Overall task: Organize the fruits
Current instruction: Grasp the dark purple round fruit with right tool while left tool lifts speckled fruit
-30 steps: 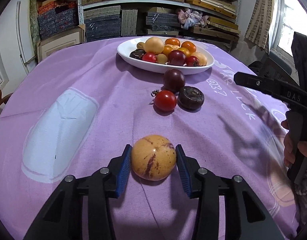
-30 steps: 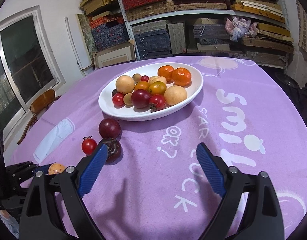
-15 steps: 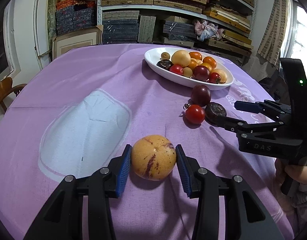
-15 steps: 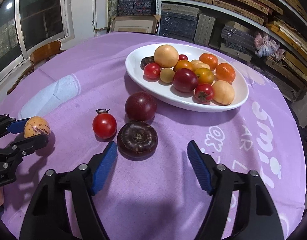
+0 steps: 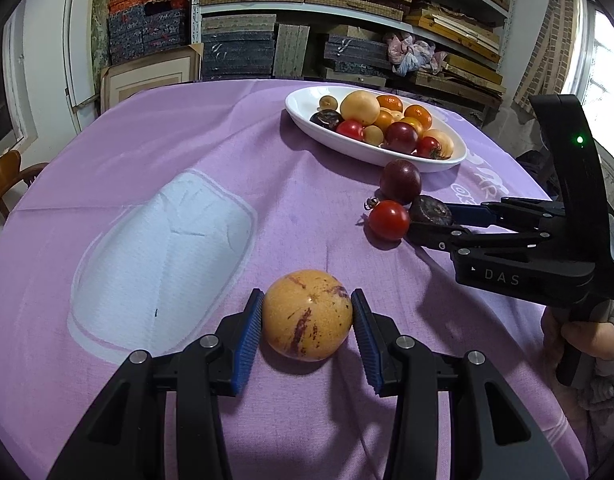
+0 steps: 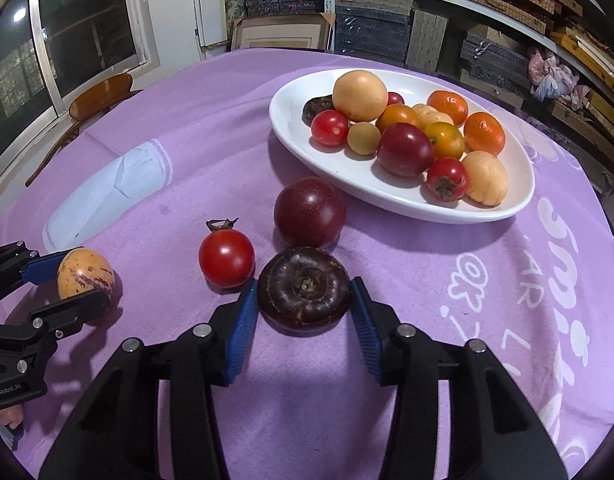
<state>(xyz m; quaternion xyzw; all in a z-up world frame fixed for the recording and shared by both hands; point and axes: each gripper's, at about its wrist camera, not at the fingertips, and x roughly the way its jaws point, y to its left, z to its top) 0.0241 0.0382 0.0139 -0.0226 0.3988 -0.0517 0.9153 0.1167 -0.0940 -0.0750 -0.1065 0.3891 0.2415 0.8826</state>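
On the purple tablecloth (image 5: 155,136), the left gripper (image 5: 307,316) had its blue pads closed against a speckled yellow fruit (image 5: 307,314), apparently gripped; the right gripper (image 6: 303,300) bracketed a dark flattened fruit (image 6: 303,287), pads touching or nearly so, firm hold not confirmed; a red tomato (image 6: 226,257) sat just beside its left pad, a plum (image 6: 309,211) just behind; the white dish (image 6: 387,196) lay beyond. Recommended: close squarely, lift straight before travelling, avoid nudging the tomato; squeeze gently, since bruising seemed likely.
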